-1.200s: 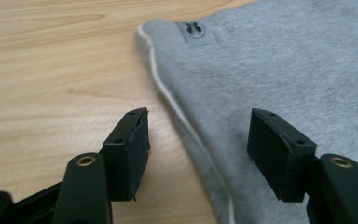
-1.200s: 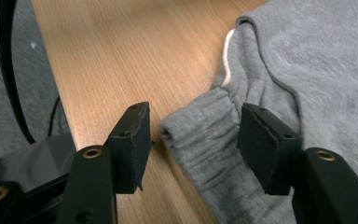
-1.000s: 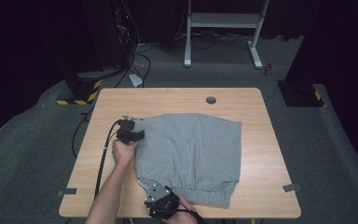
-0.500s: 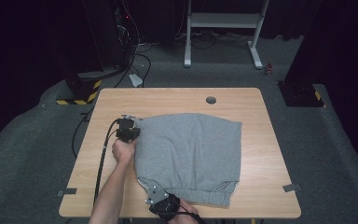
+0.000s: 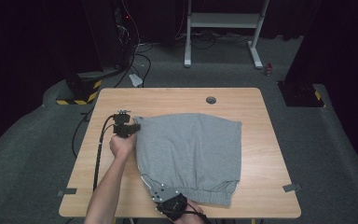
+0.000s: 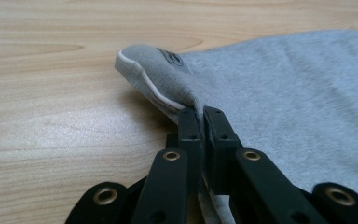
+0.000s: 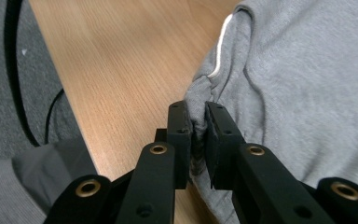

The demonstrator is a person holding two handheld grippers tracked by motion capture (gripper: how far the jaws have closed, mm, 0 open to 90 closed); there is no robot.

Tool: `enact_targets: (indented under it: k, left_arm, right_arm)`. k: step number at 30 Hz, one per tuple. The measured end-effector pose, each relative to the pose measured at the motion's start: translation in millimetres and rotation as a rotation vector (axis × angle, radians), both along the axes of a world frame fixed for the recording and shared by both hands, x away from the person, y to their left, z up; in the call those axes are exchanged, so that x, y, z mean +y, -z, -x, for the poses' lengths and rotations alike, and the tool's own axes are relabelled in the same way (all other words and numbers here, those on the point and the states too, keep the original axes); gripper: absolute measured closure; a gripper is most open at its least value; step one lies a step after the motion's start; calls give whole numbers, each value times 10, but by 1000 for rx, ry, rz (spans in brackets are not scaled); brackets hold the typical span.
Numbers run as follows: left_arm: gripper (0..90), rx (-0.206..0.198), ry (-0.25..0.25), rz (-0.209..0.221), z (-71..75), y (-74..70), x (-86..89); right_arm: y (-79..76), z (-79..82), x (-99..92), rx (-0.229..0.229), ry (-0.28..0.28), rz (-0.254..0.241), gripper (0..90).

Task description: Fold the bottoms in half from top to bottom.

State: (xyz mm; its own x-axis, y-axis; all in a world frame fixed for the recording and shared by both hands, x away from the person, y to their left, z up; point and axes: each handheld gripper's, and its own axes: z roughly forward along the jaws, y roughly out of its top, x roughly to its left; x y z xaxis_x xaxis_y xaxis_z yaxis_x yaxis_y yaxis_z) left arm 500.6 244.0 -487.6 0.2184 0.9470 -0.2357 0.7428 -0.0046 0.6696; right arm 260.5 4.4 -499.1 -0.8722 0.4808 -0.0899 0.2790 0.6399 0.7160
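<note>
- Wooden surface (image 5: 177, 100) carries soft, light grey shorts (image 5: 191, 154).
- Left hand-held gripper (image 6: 201, 116) has just closed, pinching the nine-o'clock hem corner.
- Right hand-held gripper (image 7: 196, 122), likewise just closed, clamps bunched fabric at six o'clock; the cloth will likely sag between holds.

Grey garment (image 5: 191, 156) covers worktop (image 5: 177, 98) centre and near right. Bare wood strip along far edge, free passage; small grommet hole (image 5: 210, 100) there, flush. Left strip taken by left gripper (image 5: 129, 127), hand, forearm and trailing cable (image 5: 99, 149). Right gripper (image 5: 161, 193) blocks near edge. Right margin narrow but free.
</note>
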Motion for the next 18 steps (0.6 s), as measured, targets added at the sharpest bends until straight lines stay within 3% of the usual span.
enact_targets:
  k: [6,9,18]
  left_arm:
    - [865,-40,7,61,32,-106,47]
    - [865,-42,5,67,38,-135,65]
    - [865,-97,28,85,87,-375,107]
  right_arm:
    - [-47,-19,-89,23,3,-31,815]
    - [-53,-29,-92,23,3,-34,815]
    - [-130,-43,-129,34,-10,-51,817]
